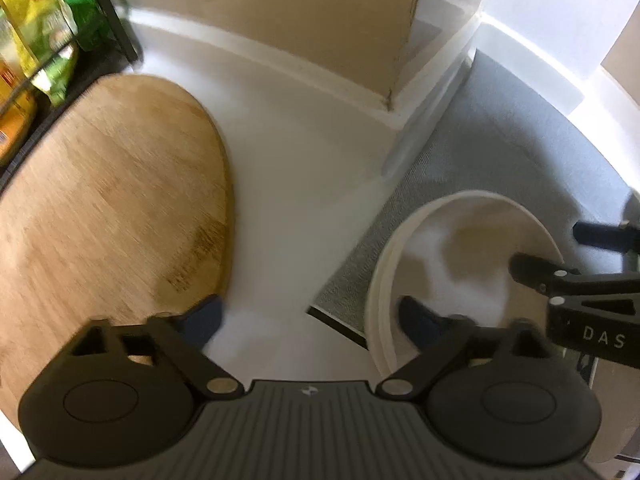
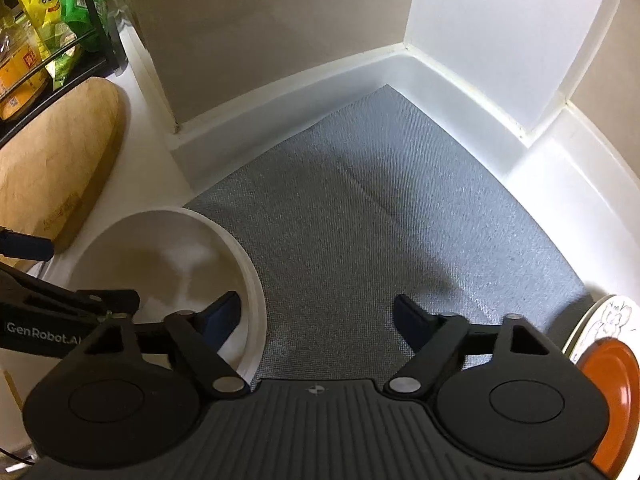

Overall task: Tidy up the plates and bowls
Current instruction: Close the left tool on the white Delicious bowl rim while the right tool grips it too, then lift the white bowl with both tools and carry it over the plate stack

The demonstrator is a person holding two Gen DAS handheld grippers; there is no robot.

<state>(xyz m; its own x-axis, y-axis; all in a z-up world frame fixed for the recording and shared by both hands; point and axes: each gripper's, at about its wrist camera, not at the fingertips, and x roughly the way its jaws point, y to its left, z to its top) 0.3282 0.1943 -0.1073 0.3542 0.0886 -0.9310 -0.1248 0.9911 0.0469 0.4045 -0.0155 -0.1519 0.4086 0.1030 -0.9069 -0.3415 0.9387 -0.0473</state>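
A white bowl [image 1: 452, 248] stands at the near left corner of a grey mat [image 1: 512, 144]; it also shows in the right wrist view [image 2: 160, 264]. My left gripper [image 1: 310, 320] is open and empty, its right finger over the bowl's near rim. My right gripper [image 2: 316, 320] is open and empty, its left finger [image 2: 224, 316] over the bowl's right rim. The right gripper shows at the right edge of the left wrist view [image 1: 560, 252]. An orange plate [image 2: 616, 396] and a white flowered plate [image 2: 604, 320] lie at the right edge.
A wooden cutting board [image 1: 108, 208] lies on the white counter [image 1: 288, 184] to the left. A black rack with yellow and green packets [image 1: 44, 28] stands at the far left. Walls and a white ledge [image 2: 460, 80] bound the mat [image 2: 380, 208] behind.
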